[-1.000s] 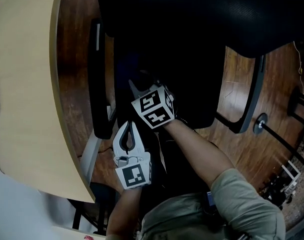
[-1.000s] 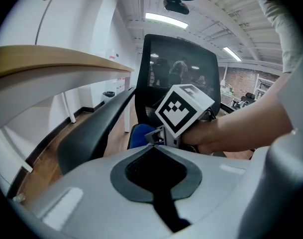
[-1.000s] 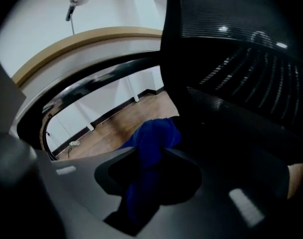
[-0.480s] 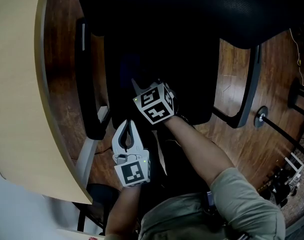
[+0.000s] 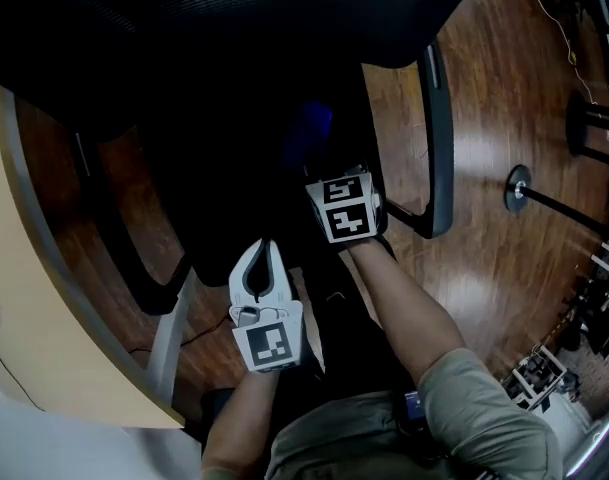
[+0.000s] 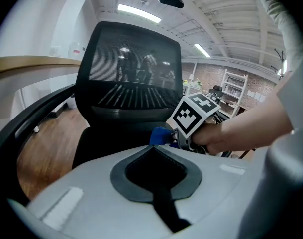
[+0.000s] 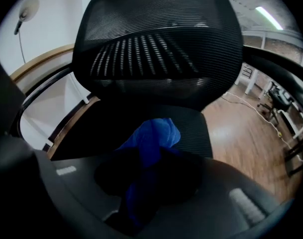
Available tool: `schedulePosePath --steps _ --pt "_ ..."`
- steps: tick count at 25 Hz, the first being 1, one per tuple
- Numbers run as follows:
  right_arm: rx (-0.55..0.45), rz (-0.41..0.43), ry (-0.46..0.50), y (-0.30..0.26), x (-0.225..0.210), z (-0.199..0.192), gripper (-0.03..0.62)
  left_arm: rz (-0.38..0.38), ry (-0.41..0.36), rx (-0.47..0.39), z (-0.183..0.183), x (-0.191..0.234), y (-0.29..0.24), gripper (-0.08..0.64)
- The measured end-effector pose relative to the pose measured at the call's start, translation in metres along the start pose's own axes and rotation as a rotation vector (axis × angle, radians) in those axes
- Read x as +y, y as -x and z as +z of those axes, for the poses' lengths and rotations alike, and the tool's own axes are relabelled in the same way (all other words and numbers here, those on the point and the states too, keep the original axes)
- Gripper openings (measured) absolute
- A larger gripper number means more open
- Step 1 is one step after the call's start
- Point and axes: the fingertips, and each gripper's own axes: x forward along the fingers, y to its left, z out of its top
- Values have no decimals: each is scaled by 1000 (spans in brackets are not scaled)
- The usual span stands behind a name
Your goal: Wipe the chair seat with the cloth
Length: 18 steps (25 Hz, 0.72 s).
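**A:** Right gripper view first?

**B:** Shows the right gripper (image 7: 147, 156) with jaws partly closed, pinched on a crumpled bright blue cloth (image 7: 153, 133). Bunched between the pads, one fold poking out past the tips.

**A:** Where against the chair?

**B:** Over the black mesh chair seat (image 7: 193, 126), in front of the black mesh backrest (image 7: 156, 44). Cannot tell whether pressed onto the seat or held just off it.

**A:** Left gripper view?

**B:** Shows the left gripper (image 6: 153, 148) with white jaws brought together at the tips, gripping nothing. Only a dark teardrop gap between the grey pads. Beyond the tips, the black-and-white marker cube (image 6: 195, 114) of the other gripper, wrapped from behind by the person's right hand (image 6: 226, 133). Blue cloth just beside that cube, low in front of the backrest.

**A:** Head view?

**B:** Looks steeply down. Left gripper drawn back by the seat's front edge, close to the person's body. Right gripper farther forward over the seat, near the black armrest (image 5: 439, 138). Cloth only a dim blue patch just past the cube, over the dark seat. Curved pale wooden desk (image 5: 44, 298) along the left, glossy brown wooden floor (image 5: 484, 168) on the right.
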Motion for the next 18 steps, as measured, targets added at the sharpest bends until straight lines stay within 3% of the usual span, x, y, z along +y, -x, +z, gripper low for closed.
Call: schedulePosePath --steps 4,9,18 --pt "5 -115 -133 19 -61 -22 99 -68 -41 16 6 -32 -16 4" --pt "28 -210 -279 34 -107 -57 100 -119 -85 37 5 -58 -36 5" --pt "42 -225 -346 31 -118 -85 101 -137 -94 51 -9 -73 -47 5"
